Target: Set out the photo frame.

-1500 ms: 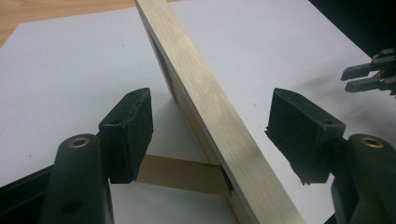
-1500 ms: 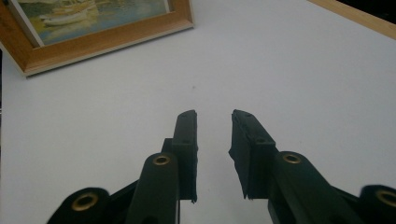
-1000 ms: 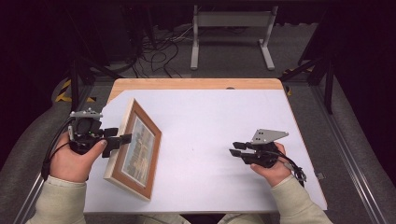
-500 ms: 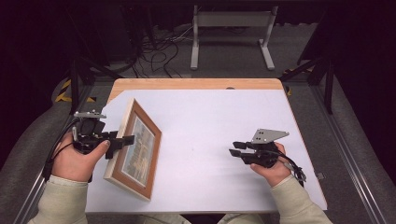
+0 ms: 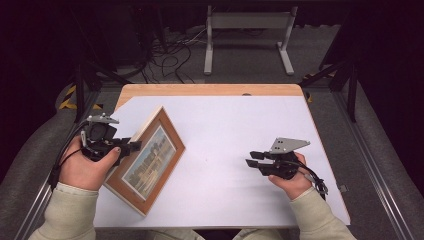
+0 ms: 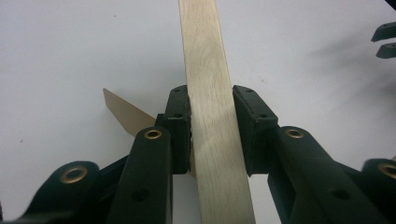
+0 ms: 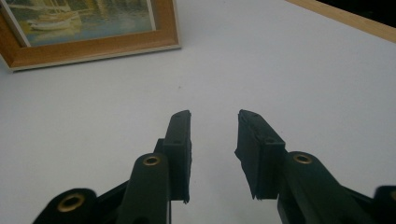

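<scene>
The white table (image 5: 235, 150) carries 1 thing of interest: the picture frame (image 5: 150, 160), a wooden frame with a harbour print, which stands on the left part of the table, tilted, with its left edge raised. The right gripper view shows its lower corner (image 7: 93, 28) well apart from that gripper.

The left gripper (image 6: 211, 130) has just been closing its jaws, and the left edge of the frame is between them. Compared with 1 second ago, when the jaws stood wide beside the wood, the 2 pads now sit against both faces of the pale edge; the left pad touches, and the right pad looks to touch or nearly so. I judge that the grasp is now made, so the frame can be lifted or turned next.

The right gripper (image 5: 255, 161) rests over the right side of the table with its jaws apart and nothing between them. It waits, perhaps to take the other edge.
</scene>
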